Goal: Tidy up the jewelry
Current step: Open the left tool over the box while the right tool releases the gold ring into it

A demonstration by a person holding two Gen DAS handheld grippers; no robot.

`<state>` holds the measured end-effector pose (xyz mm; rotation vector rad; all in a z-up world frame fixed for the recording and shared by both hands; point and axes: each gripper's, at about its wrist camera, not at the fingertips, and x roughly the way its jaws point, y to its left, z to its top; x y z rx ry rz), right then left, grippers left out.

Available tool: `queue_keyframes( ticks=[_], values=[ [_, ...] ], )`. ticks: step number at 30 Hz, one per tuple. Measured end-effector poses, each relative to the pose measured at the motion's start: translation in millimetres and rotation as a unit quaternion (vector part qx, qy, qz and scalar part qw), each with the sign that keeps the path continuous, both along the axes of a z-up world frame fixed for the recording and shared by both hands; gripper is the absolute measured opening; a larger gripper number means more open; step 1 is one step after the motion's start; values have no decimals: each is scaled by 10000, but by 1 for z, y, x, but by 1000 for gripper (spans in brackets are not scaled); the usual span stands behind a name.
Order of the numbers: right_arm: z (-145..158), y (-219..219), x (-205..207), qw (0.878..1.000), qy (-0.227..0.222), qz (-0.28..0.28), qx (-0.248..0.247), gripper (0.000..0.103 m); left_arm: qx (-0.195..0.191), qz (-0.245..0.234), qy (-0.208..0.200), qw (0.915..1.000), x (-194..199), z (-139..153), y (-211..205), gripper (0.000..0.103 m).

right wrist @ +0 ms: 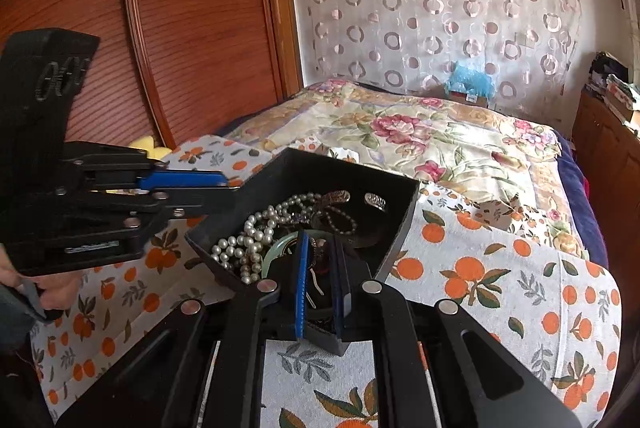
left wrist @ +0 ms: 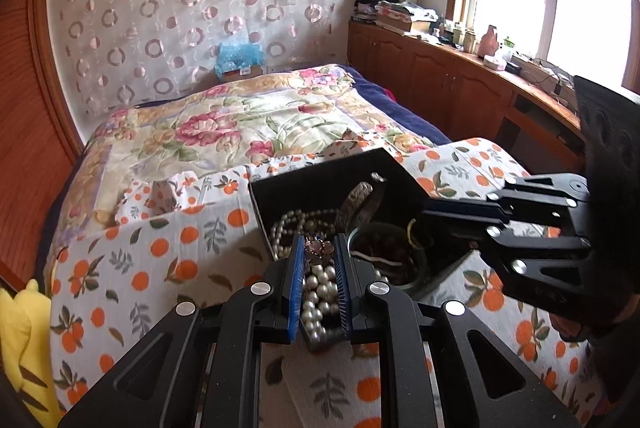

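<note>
Over the bench's near edge, left tool [left wrist: 318,256] clamps a pearl string [left wrist: 318,292]; right tool [right wrist: 322,268], closed, possibly pinching something, in black box [right wrist: 400,228].

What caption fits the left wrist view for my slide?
Left gripper over a black box of pearl necklaces, right gripper at its far side, on orange-print cloth.

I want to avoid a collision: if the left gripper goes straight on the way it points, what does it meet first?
Probably the pearl necklace and pink flower brooch in the black box, which show between the left gripper's fingers; depth is unclear.
</note>
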<state>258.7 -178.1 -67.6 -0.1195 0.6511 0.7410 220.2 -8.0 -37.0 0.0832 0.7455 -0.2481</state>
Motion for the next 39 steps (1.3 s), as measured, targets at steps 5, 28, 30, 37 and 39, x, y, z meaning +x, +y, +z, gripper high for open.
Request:
queue_keyframes(
  ticks=[5,28,30,37,39],
  values=[
    [-1,-3,2,10000,12,-45,4,13,16,41,-16,10000,14,0,0,14],
    [10,-12,2,9995,-33,-321,45,20,-95,316,84,9994,45,-6,4,14],
    [13,-12,1,9994,-34,-340,43,20,-122,325,71,9994,42,-4,4,14],
    [18,-17,-9,9989,-16,-469,33,20,-137,352,-56,9993,27,4,2,36],
    [18,-19,-13,9986,-25,-521,14,20,-152,360,-48,9992,21,6,2,37]
  ],
)
